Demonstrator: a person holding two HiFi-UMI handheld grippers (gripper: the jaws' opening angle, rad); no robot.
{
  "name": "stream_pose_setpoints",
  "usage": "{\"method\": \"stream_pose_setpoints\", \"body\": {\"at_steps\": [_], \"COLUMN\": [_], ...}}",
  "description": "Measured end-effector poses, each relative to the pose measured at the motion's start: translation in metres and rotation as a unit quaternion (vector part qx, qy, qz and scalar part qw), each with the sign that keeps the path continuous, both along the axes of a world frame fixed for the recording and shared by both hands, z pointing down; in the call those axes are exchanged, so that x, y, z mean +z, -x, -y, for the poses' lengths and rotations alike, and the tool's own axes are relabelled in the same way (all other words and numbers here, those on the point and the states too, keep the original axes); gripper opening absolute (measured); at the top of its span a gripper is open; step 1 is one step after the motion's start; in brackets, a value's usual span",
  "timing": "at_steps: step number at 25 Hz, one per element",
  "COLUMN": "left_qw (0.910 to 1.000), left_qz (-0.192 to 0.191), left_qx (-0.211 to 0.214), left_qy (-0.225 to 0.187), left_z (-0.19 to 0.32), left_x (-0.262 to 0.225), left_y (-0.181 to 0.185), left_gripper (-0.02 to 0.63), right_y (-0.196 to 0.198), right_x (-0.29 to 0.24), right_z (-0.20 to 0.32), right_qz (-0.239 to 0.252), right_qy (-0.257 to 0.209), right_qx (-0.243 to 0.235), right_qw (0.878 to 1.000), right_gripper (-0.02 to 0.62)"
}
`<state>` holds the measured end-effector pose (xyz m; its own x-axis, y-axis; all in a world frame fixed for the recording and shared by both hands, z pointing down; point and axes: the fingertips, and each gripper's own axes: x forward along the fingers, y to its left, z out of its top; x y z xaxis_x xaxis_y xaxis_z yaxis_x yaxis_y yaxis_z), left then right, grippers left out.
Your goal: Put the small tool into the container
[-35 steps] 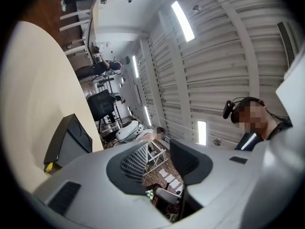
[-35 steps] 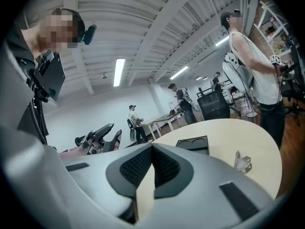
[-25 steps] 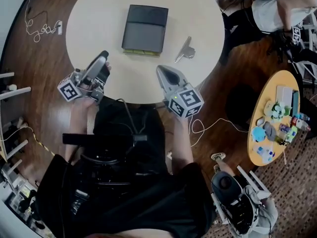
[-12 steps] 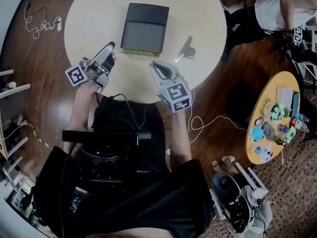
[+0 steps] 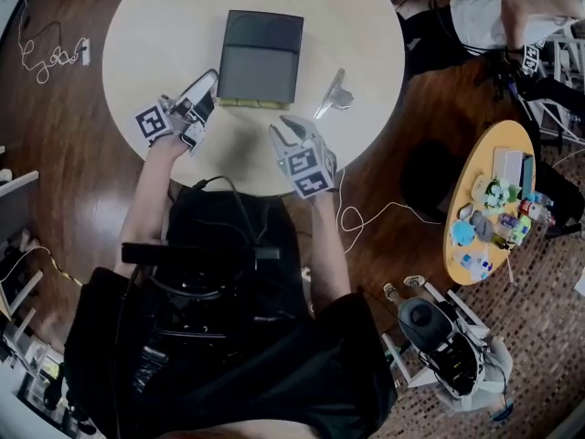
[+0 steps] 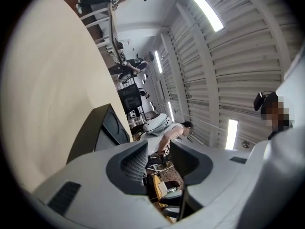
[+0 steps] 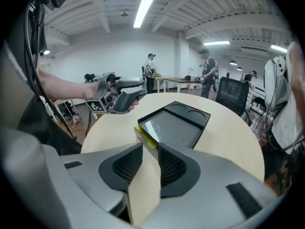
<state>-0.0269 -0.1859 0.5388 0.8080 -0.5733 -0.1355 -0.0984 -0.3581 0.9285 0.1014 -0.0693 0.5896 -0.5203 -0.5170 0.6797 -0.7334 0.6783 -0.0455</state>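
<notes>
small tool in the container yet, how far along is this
Done: nothing; the small silver tool lies on the table right of the container. In hand: nothing; the left tool is open, the right tool has just been opening, both empty. Left: grasp it, place it inside.

Table matt, smooth; container dark matt plastic (lid panel slightly glossy); small tool shiny metal.

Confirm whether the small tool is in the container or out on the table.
Out. The small tool lies on the table, right of the container in the head view, apart from it.
</notes>
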Motion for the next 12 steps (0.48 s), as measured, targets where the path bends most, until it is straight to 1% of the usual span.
{"method": "stream_pose_setpoints", "body": {"at_steps": [2, 6, 9, 12], "left_qw": [0.9999, 0.9986, 0.9974, 0.9973], "left_qz": [0.012, 0.037, 0.051, 0.047], "left_qx": [0.005, 0.031, 0.040, 0.048], "left_qy": [0.010, 0.022, 0.030, 0.028], "left_z": [0.007, 0.015, 0.016, 0.017], "left_x": [0.017, 0.040, 0.053, 0.052], "left_y": [-0.005, -0.017, -0.021, -0.025], "left_gripper": [0.138, 0.138, 0.134, 0.130], "right_y": [0.003, 0.015, 0.021, 0.025], "right_x": [0.016, 0.041, 0.056, 0.070], "right_z": [0.003, 0.016, 0.024, 0.028], "right_qz": [-0.035, -0.102, -0.132, -0.158], "right_qy": [0.008, 0.011, 0.014, 0.019], "right_qx": [-0.020, -0.056, -0.076, -0.101], "right_qw": [0.999, 0.993, 0.988, 0.982], "right_gripper": [0.110, 0.110, 0.112, 0.112]}}
